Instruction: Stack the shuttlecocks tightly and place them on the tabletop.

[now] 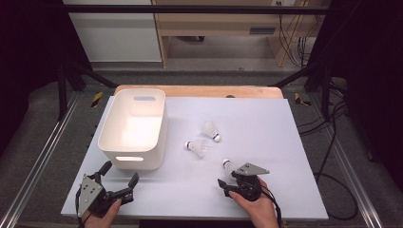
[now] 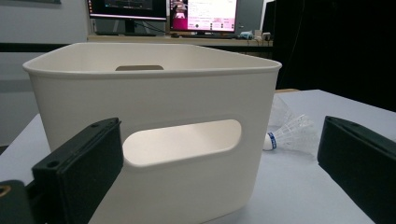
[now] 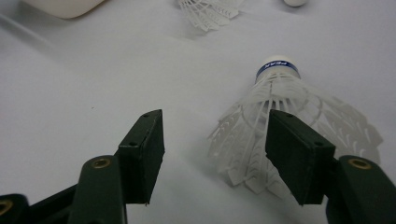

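The right gripper (image 3: 212,149) has its jaws open, about as wide as the birdie's feathers; they hold nothing yet. The nearest birdie (image 3: 285,126) lies on the white table (image 3: 70,93); its feather skirt sits partly between the jaws, and the right jaw is over the feathers, though it is hard to tell if it touches them; its round white tip with a blue band points away from the gripper.

To do this well, the person should slide the gripper a little toward the birdie's side, so the skirt sits right in the middle; then the jaws should close slowly and softly, because the feathers look thin and may bend or snap; a grip nearer the tip would likely hold firmer than one at the wide feather ends. The jaws should stay low by the table, or the birdie may roll or pop out.

From above, two more birdies lie farther off on the table, one (image 1: 197,147) near the bin and one (image 1: 211,130) just behind it. The white bin (image 1: 134,128) stands at the left side of the table, open at the top; it is likely where the birdie goes.

The left gripper (image 1: 119,180) waits just in front of the bin; its jaws are spread wide and hold nothing, and it faces the bin's handle hole (image 2: 182,142).
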`<state>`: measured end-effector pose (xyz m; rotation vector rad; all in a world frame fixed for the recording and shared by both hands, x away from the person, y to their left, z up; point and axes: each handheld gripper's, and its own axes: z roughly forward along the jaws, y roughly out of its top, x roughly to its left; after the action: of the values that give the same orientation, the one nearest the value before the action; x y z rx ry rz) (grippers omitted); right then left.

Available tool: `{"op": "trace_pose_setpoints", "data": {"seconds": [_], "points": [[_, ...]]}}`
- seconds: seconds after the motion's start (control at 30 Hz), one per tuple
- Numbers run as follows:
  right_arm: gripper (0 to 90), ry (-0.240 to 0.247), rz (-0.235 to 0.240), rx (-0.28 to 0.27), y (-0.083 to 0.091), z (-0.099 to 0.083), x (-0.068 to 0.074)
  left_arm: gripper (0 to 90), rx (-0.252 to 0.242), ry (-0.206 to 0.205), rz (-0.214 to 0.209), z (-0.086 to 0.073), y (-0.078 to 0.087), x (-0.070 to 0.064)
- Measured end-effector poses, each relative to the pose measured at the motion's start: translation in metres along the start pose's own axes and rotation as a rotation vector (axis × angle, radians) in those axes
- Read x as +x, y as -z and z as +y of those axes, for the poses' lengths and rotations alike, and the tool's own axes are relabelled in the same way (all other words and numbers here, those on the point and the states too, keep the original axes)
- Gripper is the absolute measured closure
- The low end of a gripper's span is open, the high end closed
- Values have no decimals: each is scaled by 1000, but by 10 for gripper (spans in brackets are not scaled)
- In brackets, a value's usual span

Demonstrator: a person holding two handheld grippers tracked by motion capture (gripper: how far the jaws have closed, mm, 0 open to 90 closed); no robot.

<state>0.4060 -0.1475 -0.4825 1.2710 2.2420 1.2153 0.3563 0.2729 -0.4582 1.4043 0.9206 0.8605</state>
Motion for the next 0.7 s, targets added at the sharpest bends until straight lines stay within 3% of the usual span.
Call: {"op": "trace_pose_setpoints", "data": {"seconds": [0.47,0.7], "points": [[488,-11,-41,7,-7,5,-4,4,-3,-3,2,0,0,1],[616,-17,-56,0,-4,6,-8,4,-3,-5,2,0,0,1]]}}
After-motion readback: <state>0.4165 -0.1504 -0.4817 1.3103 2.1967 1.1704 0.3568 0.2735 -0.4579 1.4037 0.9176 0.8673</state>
